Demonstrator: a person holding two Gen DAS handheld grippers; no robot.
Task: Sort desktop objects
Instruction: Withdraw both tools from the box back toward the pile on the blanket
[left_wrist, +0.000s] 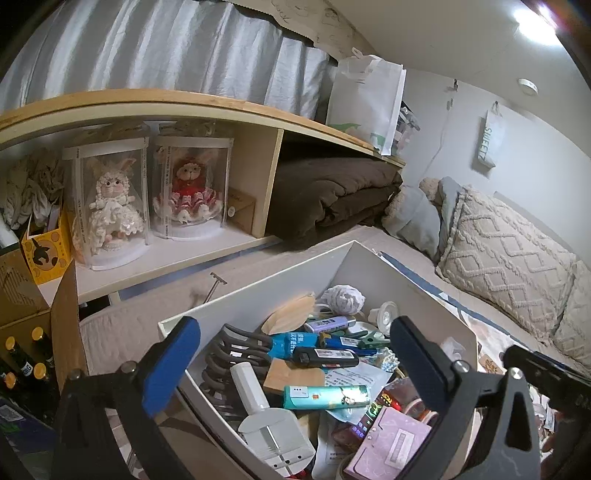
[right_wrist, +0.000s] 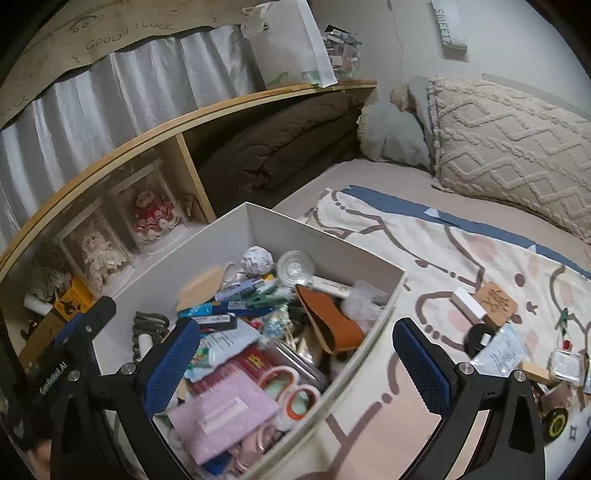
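Observation:
A white storage box (left_wrist: 280, 284) (right_wrist: 369, 336) on the bed holds several small items: a teal tube (left_wrist: 327, 397), a black flat device (left_wrist: 325, 357), a pink notebook (left_wrist: 388, 443) (right_wrist: 225, 410), tape rolls (right_wrist: 291, 387) and a brown case (right_wrist: 332, 325). My left gripper (left_wrist: 295, 365) is open and empty, hovering over the box. My right gripper (right_wrist: 295, 369) is open and empty, above the box's right wall. Loose items lie on the blanket to the right: a black round lid (right_wrist: 480, 338), a wooden coaster (right_wrist: 496, 302), a white block (right_wrist: 469, 302) and a paper slip (right_wrist: 502, 350).
A wooden shelf (left_wrist: 184, 99) behind the box holds two boxed dolls (left_wrist: 110, 199) and a folded brown blanket (left_wrist: 332, 192). Pillows (right_wrist: 509, 147) lie at the right. A cardboard box with bottles (left_wrist: 29, 354) stands at the left. The right gripper's body shows in the left wrist view (left_wrist: 546, 373).

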